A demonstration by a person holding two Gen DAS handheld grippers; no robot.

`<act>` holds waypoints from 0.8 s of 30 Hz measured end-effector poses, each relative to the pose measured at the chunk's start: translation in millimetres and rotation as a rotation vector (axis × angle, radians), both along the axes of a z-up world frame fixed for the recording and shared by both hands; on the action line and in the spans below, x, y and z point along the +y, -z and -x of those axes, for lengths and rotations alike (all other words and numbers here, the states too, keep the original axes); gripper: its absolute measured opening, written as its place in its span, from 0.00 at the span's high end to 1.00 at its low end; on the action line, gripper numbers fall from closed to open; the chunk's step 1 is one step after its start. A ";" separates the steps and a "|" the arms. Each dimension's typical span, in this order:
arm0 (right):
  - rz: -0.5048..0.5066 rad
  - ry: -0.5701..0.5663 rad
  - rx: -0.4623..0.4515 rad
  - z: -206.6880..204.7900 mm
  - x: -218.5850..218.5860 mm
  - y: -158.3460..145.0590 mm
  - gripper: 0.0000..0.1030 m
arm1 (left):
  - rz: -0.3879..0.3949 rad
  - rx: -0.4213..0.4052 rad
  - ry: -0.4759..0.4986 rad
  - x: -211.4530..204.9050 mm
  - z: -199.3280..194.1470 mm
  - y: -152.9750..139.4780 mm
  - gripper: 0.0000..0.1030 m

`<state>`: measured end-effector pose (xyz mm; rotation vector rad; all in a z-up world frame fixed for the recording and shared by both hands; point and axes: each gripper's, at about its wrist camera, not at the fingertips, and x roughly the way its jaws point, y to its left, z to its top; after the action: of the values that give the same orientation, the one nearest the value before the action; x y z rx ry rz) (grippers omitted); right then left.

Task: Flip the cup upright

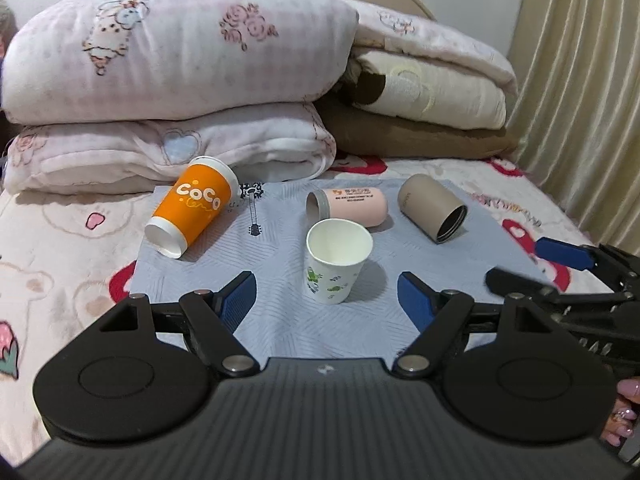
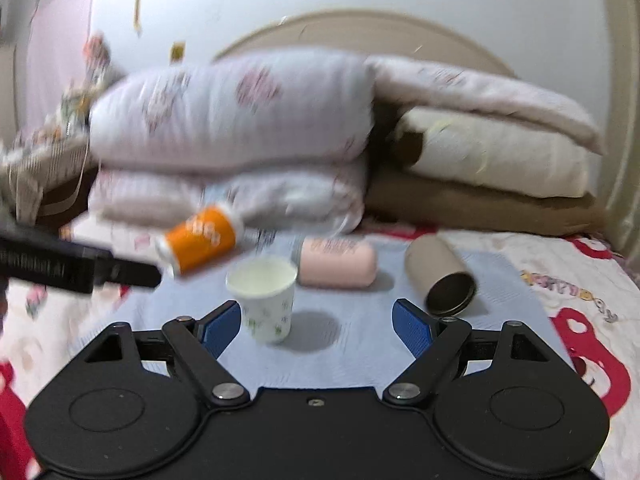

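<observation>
A white paper cup with green prints (image 1: 337, 261) stands upright on a light blue mat (image 1: 280, 320); it also shows in the right wrist view (image 2: 266, 298). My left gripper (image 1: 326, 300) is open, its blue pads on either side of the cup and a little short of it. My right gripper (image 2: 316, 324) is open and empty, the cup just beyond its left pad. An orange COCO cup (image 1: 192, 208) lies on its side at the left. A pink cup (image 1: 352, 206) and a tan cup (image 1: 434, 208) lie on their sides behind.
The mat (image 2: 360, 360) lies on a cartoon-print bedsheet (image 1: 60, 272). Folded quilts (image 1: 180, 80) are stacked behind the cups. A curtain (image 1: 580, 60) hangs at the right. The right gripper's fingers (image 1: 560, 256) show at the right edge of the left wrist view.
</observation>
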<state>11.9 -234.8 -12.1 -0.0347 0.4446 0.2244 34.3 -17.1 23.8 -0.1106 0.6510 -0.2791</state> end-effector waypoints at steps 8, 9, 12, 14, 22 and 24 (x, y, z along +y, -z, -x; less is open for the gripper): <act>-0.028 0.027 -0.154 50.1 3.9 -21.0 0.16 | -0.052 -0.090 -0.084 5.8 49.4 -8.9 0.23; -0.025 0.026 -0.166 55.1 5.6 -21.8 0.16 | -0.059 -0.098 -0.089 5.8 54.7 -7.8 0.23; -0.026 0.025 -0.183 66.5 10.1 -22.7 0.16 | -0.074 -0.118 -0.098 5.6 65.8 -3.8 0.23; -0.030 0.030 -0.193 72.9 11.8 -22.0 0.16 | -0.078 -0.131 -0.105 6.0 71.6 -1.3 0.23; -0.026 0.032 -0.185 81.9 20.4 -13.1 0.14 | -0.073 -0.154 -0.139 7.5 77.5 2.4 0.19; -0.035 0.036 -0.177 82.2 20.4 -10.9 0.10 | -0.071 -0.161 -0.145 7.8 78.7 2.3 0.18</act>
<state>-70.4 -214.4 -1.2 -0.0123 0.2652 0.1914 -44.4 -9.2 21.5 -0.0655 0.4897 -0.1237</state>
